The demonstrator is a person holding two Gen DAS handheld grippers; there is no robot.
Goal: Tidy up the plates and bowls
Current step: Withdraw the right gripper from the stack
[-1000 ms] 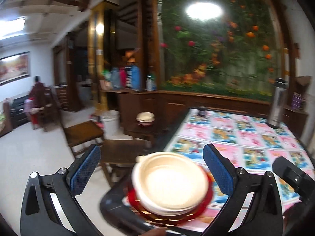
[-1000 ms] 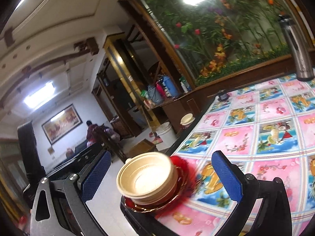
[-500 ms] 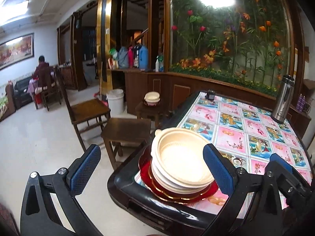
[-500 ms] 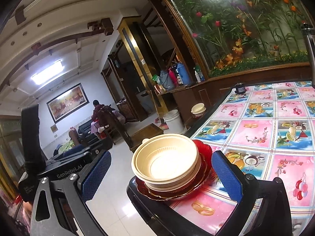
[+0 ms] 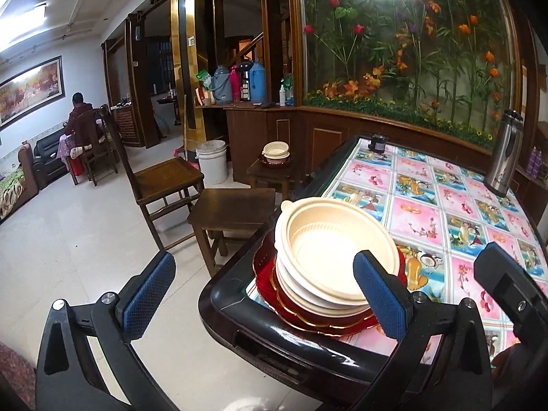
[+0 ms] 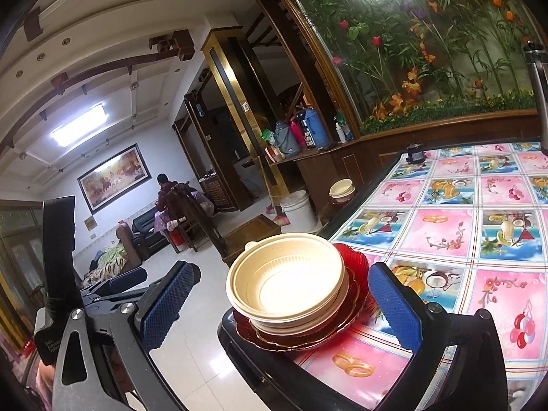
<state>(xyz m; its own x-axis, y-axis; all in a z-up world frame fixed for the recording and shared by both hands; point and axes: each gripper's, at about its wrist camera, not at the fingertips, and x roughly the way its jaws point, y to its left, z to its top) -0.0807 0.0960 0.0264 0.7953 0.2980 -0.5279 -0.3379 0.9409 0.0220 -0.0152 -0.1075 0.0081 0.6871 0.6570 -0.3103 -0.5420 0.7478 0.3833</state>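
Hand-held gripper (image 5: 270, 291) backed off, bowls (image 5: 337, 257) sharper

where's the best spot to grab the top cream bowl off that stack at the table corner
Probably the top cream bowl by its rim, jaws straddling the near wall from above. It sits nested in other bowls on the red plates, so only the flared lip is exposed. The right gripper, open, already faces it; the small rim tab sits on the far-left side.

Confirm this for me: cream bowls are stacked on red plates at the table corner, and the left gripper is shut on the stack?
Not quite. The left gripper is open, holding nothing, as the left wrist view shows. The cream bowls do sit stacked on red plates at the table corner.
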